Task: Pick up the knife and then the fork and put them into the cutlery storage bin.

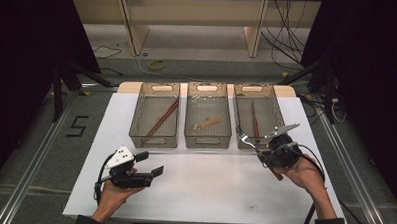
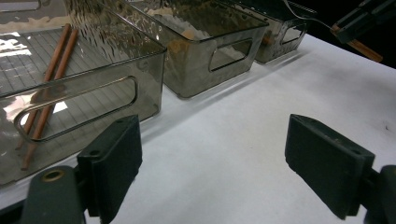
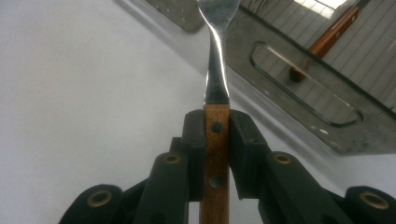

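Right claw pinching a fork near the right bin; left claw spread and empty over the table.

At the near edge of the white table (image 1: 204,187), toward the left, the left claw (image 1: 151,164) hangs just above the surface with its jaws spread wide, nothing between them. Farther in on the right side, the right claw (image 3: 215,140) is pressed onto the wooden handle of a fork (image 3: 215,84), whose metal tines point toward the near wall of the right bin (image 1: 256,114). Along the far edge stand three smoky clear bins in a row: the left bin (image 1: 155,113) holds a pair of brown chopsticks (image 1: 161,119), the middle bin (image 1: 209,115) a small wood-handled utensil (image 1: 207,123), and the right bin another wood-handled utensil (image 1: 255,125).
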`<action>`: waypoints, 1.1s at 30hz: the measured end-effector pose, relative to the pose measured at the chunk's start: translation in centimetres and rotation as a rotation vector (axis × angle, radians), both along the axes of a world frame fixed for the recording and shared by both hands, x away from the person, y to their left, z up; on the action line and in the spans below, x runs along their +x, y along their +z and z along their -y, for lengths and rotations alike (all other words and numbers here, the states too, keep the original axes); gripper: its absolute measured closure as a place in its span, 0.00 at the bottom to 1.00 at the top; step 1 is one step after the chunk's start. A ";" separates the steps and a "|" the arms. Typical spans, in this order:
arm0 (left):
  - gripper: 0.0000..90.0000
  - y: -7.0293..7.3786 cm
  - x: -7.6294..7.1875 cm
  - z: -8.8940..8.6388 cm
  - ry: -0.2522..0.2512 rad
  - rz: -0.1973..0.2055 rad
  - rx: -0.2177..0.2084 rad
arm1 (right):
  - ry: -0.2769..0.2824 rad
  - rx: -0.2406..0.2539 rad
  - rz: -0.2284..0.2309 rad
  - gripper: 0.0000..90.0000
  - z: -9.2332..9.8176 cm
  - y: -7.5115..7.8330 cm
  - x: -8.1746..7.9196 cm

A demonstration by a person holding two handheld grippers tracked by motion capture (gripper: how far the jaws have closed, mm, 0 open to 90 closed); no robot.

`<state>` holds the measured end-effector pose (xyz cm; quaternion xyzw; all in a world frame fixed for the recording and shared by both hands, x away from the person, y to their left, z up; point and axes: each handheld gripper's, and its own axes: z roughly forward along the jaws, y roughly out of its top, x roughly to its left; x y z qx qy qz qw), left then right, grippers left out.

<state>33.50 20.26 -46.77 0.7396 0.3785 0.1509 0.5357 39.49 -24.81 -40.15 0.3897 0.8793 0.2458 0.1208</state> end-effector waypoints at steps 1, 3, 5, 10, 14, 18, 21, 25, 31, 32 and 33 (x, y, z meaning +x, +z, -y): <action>0.20 0.0 0.0 0.0 0.000 0.001 0.000 | 0.002 0.001 0.002 0.86 0.0 0.1 0.2; 0.20 0.0 0.0 0.0 0.003 0.000 -0.002 | -0.004 0.010 0.008 0.87 -0.1 0.3 0.5; 0.20 0.0 0.0 0.0 0.004 0.001 -0.002 | -0.009 0.022 0.012 0.86 -0.1 0.6 0.9; 0.20 0.0 -0.1 0.0 0.007 0.001 -0.009 | -0.015 0.032 0.026 0.86 -0.4 1.3 2.0; 0.20 0.0 -0.1 0.0 0.005 0.001 -0.008 | -0.031 0.044 0.033 0.86 -0.6 1.8 3.0; 0.20 0.0 -0.1 0.0 0.007 0.000 -0.012 | -0.043 0.049 0.034 0.86 -0.8 2.2 3.9; 0.20 0.0 -0.1 0.0 0.005 0.000 -0.011 | -0.055 0.056 0.042 0.86 -0.8 2.6 4.5; 0.20 0.0 -0.1 0.0 0.004 0.001 -0.008 | -0.069 0.061 0.051 0.86 -0.9 3.1 5.3; 0.20 0.0 -0.1 0.0 0.005 0.002 -0.012 | -0.084 0.065 0.061 0.86 -1.1 3.7 6.4; 0.20 0.0 -0.1 0.0 0.005 0.002 -0.012 | -0.086 0.065 0.064 0.86 -1.2 3.7 6.6; 0.20 0.0 -0.1 0.0 0.005 0.003 -0.013 | -0.086 0.066 0.069 0.87 -1.1 3.8 6.9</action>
